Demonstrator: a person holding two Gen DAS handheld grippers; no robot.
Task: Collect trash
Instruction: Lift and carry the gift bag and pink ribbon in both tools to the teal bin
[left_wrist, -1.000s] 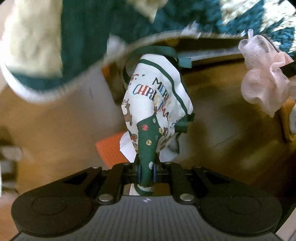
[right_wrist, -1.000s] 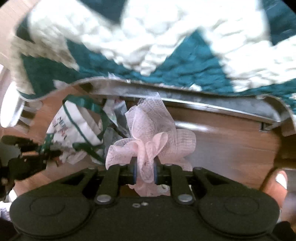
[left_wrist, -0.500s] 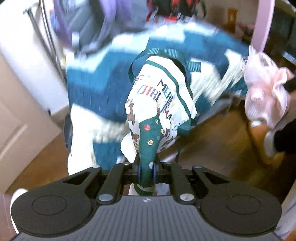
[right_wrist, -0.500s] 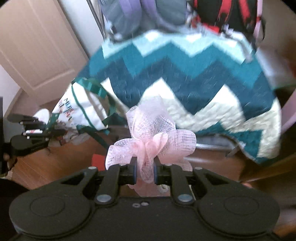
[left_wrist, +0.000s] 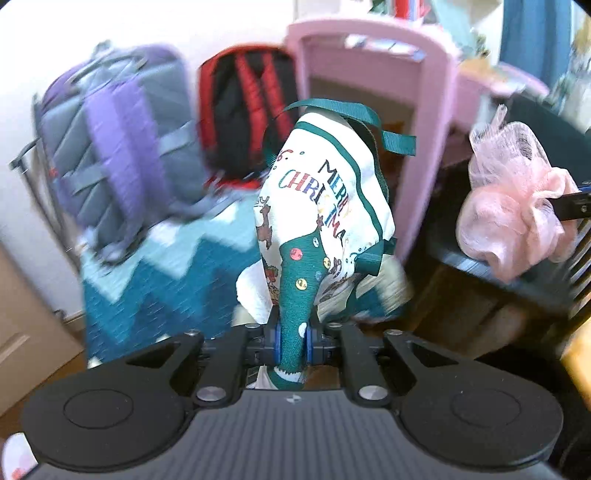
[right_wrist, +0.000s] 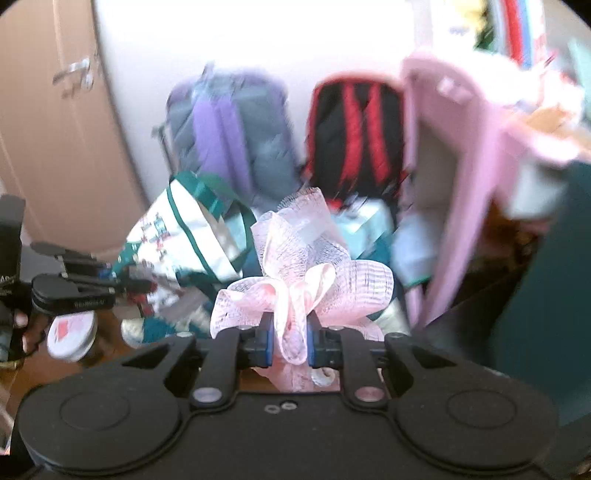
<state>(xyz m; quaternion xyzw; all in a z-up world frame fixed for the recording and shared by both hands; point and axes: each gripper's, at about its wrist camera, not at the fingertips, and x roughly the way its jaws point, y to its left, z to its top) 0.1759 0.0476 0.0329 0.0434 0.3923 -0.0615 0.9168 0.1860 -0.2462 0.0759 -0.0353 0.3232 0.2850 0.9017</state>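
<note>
While clamped between the blue pads of the left tongs (left_wrist: 291, 341), white cloth gift bag with green trim, green ribbon handles and "Merry Christmas" print (left_wrist: 325, 206) held up in the air, pinched by its green dotted corner, body standing above the jaws. Closed likewise, right tongs (right_wrist: 290, 341) gripping a pale pink mesh ribbon bow (right_wrist: 299, 273), loops fanning out above the pads. From the left wrist view, same pink bow (left_wrist: 517, 206) at the far right, well apart from the bag, neither resting on any surface. From the right wrist view, left tongs (right_wrist: 136, 286) at the left edge with the gift bag (right_wrist: 184, 229) hanging from them. Behind both, blurred: purple and grey backpack (left_wrist: 122, 147), black and red backpack (left_wrist: 247, 114), pink plastic frame (left_wrist: 373, 44), teal and white zigzag blanket (left_wrist: 166, 280) below the backpacks.
</note>
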